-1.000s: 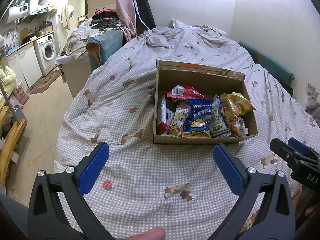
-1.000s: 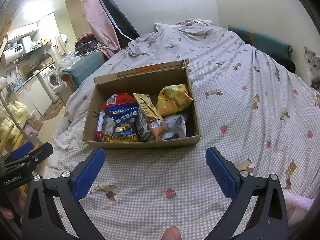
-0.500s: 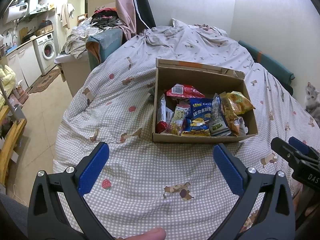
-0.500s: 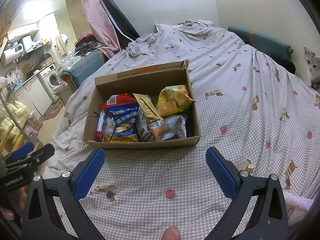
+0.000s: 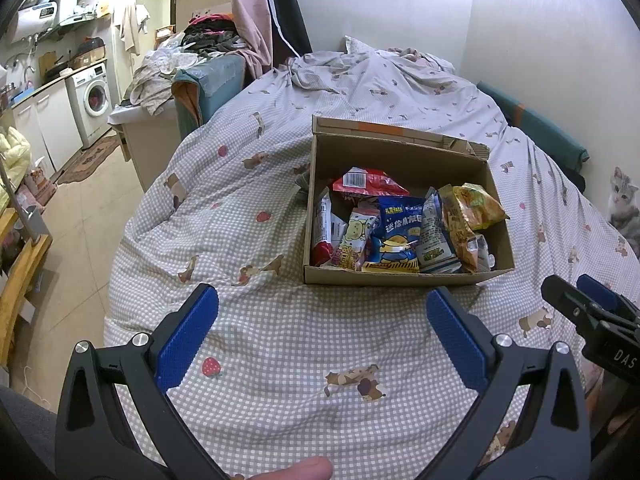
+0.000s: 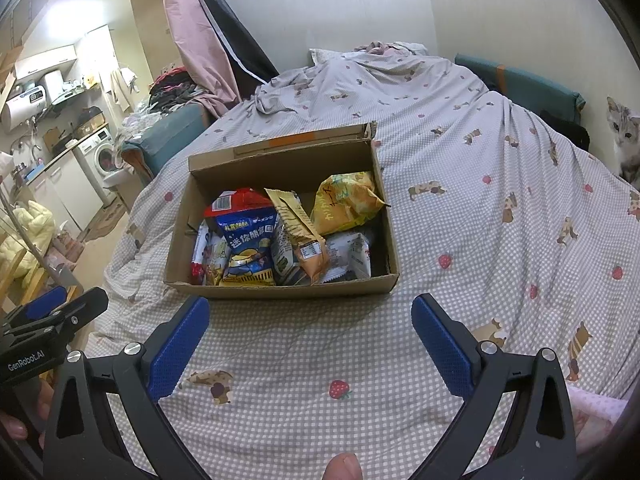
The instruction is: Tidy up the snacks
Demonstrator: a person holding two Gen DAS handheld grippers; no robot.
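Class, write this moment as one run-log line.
left gripper: open, empty | right gripper: open, empty | snacks: in cardboard box on bed

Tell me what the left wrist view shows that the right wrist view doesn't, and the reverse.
Only the left wrist view shows the open left gripper from behind, and the right gripper's fingertips at its right edge. Only the right wrist view shows the open right gripper from behind, the left gripper's fingertips at its left edge, and the white packet plainly. Both show the cardboard box of snacks on the checked bedspread, the blue bag, the washing machine and the cat.
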